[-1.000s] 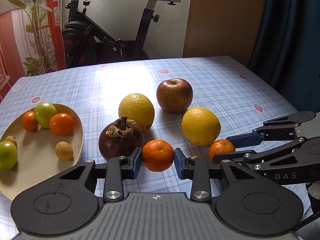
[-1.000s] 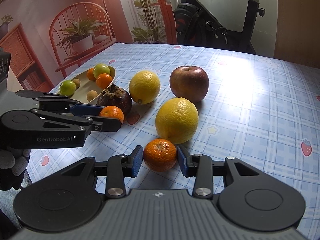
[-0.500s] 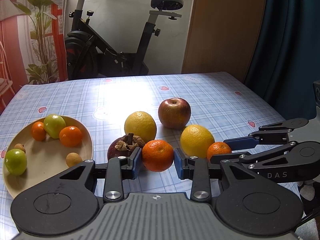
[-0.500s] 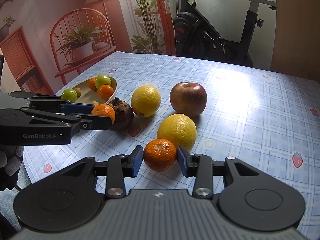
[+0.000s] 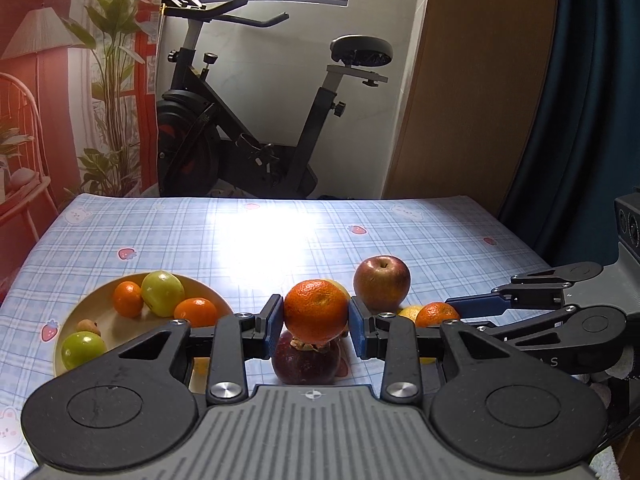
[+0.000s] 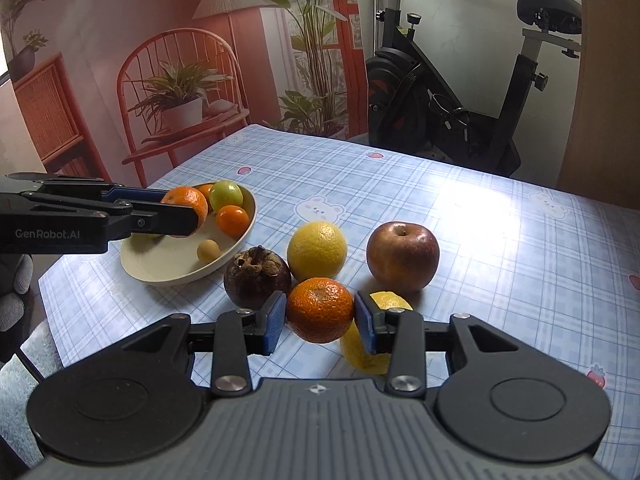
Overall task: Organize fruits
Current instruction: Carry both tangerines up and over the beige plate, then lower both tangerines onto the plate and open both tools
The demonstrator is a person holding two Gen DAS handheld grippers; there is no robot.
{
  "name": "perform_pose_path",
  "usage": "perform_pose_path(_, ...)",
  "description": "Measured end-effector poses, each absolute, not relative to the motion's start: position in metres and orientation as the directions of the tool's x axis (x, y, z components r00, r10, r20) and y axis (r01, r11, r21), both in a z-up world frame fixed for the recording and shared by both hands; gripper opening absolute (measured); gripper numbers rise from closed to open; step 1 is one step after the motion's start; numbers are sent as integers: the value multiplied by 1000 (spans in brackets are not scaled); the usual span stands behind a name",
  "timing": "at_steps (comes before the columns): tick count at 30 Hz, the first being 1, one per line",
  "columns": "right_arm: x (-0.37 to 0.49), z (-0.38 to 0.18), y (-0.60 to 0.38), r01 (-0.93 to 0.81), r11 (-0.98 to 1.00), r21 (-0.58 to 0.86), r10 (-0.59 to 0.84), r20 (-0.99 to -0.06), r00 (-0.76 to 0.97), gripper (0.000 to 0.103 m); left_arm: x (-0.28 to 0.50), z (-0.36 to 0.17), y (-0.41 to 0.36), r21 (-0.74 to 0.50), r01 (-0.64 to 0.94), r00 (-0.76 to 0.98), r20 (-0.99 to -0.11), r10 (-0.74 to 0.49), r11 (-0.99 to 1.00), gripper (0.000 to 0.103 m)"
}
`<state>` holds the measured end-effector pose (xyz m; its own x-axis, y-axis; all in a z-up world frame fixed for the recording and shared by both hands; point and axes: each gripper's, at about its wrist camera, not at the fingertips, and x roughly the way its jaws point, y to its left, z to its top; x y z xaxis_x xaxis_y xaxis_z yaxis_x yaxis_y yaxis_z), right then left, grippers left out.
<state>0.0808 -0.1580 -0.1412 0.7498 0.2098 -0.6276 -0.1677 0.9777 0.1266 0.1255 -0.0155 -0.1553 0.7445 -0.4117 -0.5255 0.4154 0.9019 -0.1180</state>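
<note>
Both tools grip tangerines: left tool (image 5: 316, 326) clamps its tangerine (image 5: 316, 310) above the mangosteen (image 5: 307, 362), right tool (image 6: 320, 322) clamps another tangerine (image 6: 320, 309). My worry: round peel slips, fruit drops, knocks the crowded bowl (image 6: 168, 268).

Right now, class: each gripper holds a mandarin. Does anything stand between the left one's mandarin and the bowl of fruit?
Nothing visible does. In the right wrist view the left gripper already carries its mandarin by the bowl rim. The mangosteen sits on the table beside the bowl, below that path.
</note>
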Motion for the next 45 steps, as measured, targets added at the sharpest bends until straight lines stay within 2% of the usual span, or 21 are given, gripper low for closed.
perform_pose_path(10, 113, -129, -133, -227, 968, 104, 242, -610, 754, 40, 145, -135, 29, -147, 324, 794, -495, -354, 934, 37)
perform_pose_path(21, 166, -128, -86, -316, 946, 79, 297, -608, 736, 40, 168, -128, 88, -157, 244, 794, -534, -290, 957, 37)
perform_pose_path(31, 212, -154, -37, -402, 914, 54, 329, -677, 658, 40, 196, -158, 110, -185, 227, 736, -610, -293, 956, 37)
perform_pose_path(45, 241, -173, -35, -386, 919, 85, 311, -758, 574, 41, 228, -189, 107, -162, 250, 678, -675, -292, 955, 37)
